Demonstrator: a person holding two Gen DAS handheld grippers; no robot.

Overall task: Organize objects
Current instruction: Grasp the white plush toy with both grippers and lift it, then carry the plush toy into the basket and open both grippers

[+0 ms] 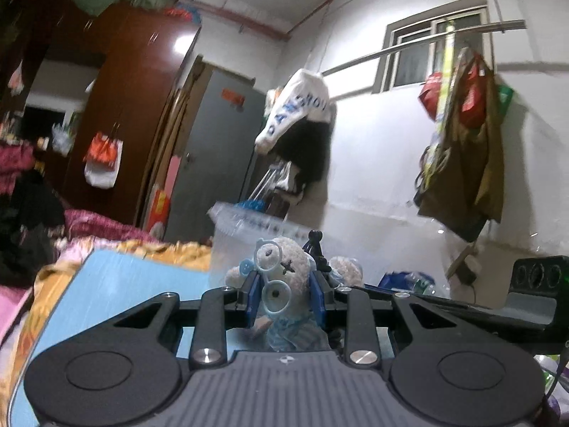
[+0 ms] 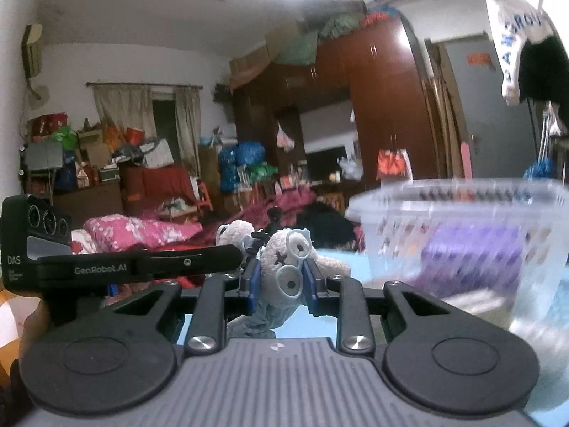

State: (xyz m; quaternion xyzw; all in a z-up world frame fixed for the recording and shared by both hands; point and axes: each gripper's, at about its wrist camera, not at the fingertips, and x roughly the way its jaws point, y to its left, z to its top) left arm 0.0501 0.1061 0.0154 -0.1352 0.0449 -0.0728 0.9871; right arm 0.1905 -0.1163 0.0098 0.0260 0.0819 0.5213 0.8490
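My left gripper (image 1: 283,284) is shut on a cream plush bear with pale blue glasses (image 1: 284,270), its blue pads pressing the head from both sides. My right gripper (image 2: 282,279) is shut the same way on a second plush bear with glasses (image 2: 284,263). The two bears hang close together above the light blue tabletop (image 1: 124,284). Each view shows the other gripper's bear just behind: second bear (image 1: 344,267), first bear (image 2: 231,231). The right gripper's housing (image 1: 533,284) enters from the right, the left gripper's housing (image 2: 35,242) from the left.
A clear plastic basket (image 1: 256,227) (image 2: 462,235) stands on the table just beyond the bears, with something purple inside. Bedding in pink and orange (image 1: 89,224) lies to the left. Clothes and bags hang on the white wall (image 1: 462,135).
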